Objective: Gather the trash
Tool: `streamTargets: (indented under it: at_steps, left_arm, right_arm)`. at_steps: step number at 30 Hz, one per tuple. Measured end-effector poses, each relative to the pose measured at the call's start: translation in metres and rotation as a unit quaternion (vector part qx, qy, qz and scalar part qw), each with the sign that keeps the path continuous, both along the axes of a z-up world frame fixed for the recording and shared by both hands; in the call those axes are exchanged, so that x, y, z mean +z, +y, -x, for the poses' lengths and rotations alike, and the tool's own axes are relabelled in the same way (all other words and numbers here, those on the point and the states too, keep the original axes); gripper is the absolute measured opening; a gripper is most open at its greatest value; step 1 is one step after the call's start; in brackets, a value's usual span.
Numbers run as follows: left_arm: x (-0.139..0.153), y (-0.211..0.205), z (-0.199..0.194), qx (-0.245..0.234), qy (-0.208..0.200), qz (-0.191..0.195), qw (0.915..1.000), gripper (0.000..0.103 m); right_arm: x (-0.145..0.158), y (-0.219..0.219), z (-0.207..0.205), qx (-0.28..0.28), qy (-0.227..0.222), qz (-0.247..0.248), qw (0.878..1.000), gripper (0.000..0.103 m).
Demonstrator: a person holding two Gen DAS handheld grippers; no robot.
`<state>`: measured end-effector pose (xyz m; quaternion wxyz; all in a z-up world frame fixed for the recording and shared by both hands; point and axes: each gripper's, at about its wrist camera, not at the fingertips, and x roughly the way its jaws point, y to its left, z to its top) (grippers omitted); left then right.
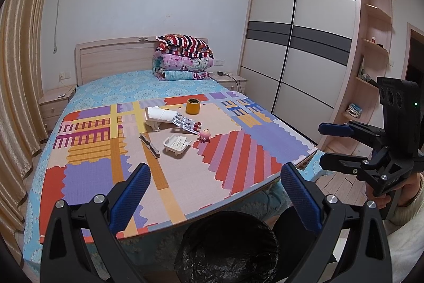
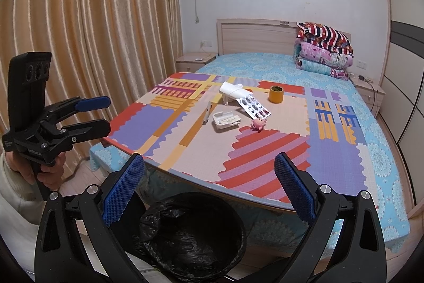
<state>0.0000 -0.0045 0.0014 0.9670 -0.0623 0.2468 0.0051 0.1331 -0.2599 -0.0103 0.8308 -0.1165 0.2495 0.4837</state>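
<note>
Small items lie on a colourful foam mat [image 1: 87, 184] [image 2: 148, 123] on the bed: a crumpled white paper wrapper [image 1: 159, 114] [image 2: 232, 90], a pill blister pack [image 1: 186, 123] [image 2: 253, 105], a yellow tape roll [image 1: 193, 105] [image 2: 276, 94], a pink toy [image 1: 204, 135] [image 2: 258, 123], a white plastic tray [image 1: 177, 144] [image 2: 225, 120] and a dark narrow strip [image 1: 149, 145] [image 2: 206, 113]. A black-lined bin [image 1: 230, 214] [image 2: 201, 195] stands below the mat's near edge. My left gripper [image 1: 216, 170] [image 2: 106, 114] and right gripper [image 2: 209, 159] [image 1: 322, 145] hover open and empty over the bin, well short of the items.
Folded quilts [image 1: 182, 60] are stacked at the headboard. A sliding wardrobe [image 1: 296, 44] and shelves stand to the right of the bed, curtains [image 2: 92, 31] to the left, a nightstand [image 1: 54, 102] on each side. A person's hand [image 2: 49, 173] holds each gripper.
</note>
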Motion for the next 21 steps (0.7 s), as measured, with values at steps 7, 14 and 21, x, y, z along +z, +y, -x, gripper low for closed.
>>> streamTargets:
  at_steps: [7,14,21]
  left_arm:
    - [0.0022,-0.001,0.0003,-0.002,-0.001,-0.002,1.0,0.095]
    - [0.0038,-0.0018,0.0,-0.003,-0.001,-0.004,1.0,0.095]
    - [0.0034,-0.0019,0.0001,-0.003,-0.002,-0.003,1.0,0.095]
  right_arm:
    - [0.0002,-0.0005,-0.0006,0.001,0.0,0.0,1.0,0.1]
    - [0.0005,0.0001,-0.0001,0.001,0.0,-0.001,1.0,0.1]
    - [0.0005,-0.0002,-0.0005,0.002,0.001,-0.001,1.0,0.1]
